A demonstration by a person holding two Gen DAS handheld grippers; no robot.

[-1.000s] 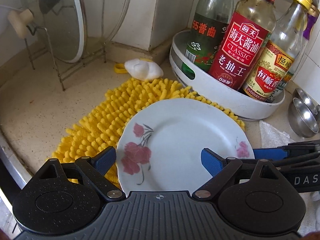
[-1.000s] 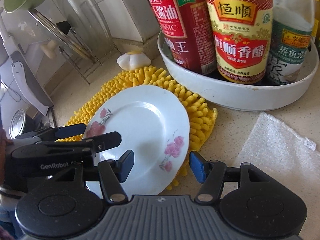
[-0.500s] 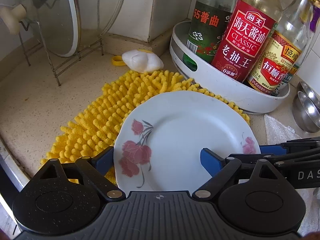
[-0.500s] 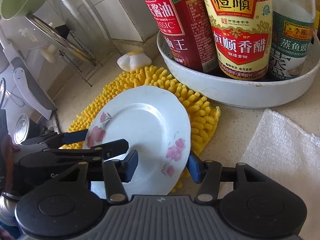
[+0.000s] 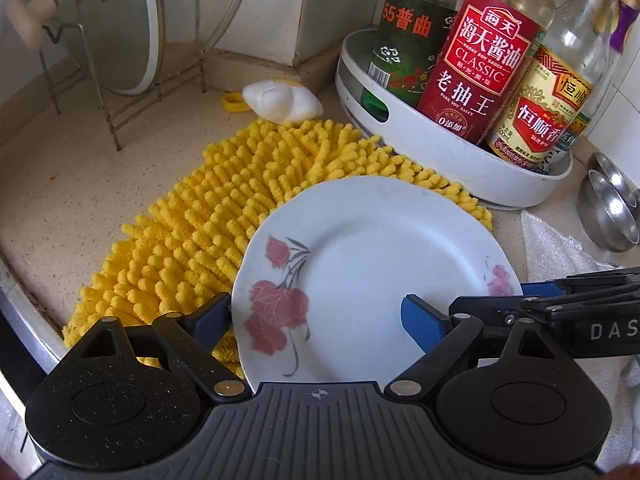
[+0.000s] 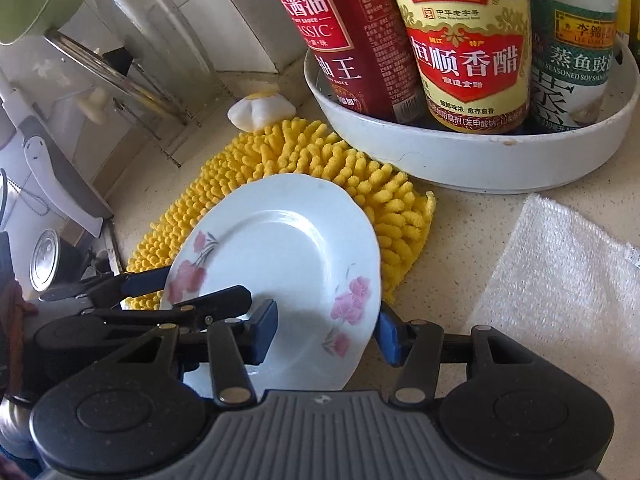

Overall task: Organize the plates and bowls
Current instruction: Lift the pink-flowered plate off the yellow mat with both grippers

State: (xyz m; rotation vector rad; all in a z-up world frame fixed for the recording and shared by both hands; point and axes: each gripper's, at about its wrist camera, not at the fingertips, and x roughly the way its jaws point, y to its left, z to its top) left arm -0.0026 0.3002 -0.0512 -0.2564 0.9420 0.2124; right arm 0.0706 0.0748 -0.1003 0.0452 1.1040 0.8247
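1. Right gripper (image 6: 326, 330): black plastic arms with blue pads. Its jaws have just been closing, and the right edge of the plate (image 6: 288, 264) is sitting between them. One pad is lying over the plate's face and the other is at the rim's outer edge. I cannot tell whether the pads are pressing.
2. Left gripper (image 5: 316, 318): same build, jaws standing wide. One pad is sitting over the plate (image 5: 372, 256) and the other outside its left rim, on the mat; nothing is being held.
3. The plate is resting partly on the yellow mat (image 5: 224, 208) and is lying near both grippers. It is round, glossy white ceramic with a faintly wavy rim and pink flower prints.
4. The mat is a shaggy pile of thick, stubby loops spreading over a speckled beige counter (image 5: 72, 176).
5. A white, nubby cloth (image 6: 560, 280) is lying flat to the right of the plate.
6. Nested steel bowls (image 5: 610, 216) are shining at the right.
7. A round white tray (image 6: 480, 160) with a low wall is holding labelled glass bottles (image 6: 468, 52).
8. A wire rack (image 5: 116, 100) is propping up glass lids by the tiled wall.
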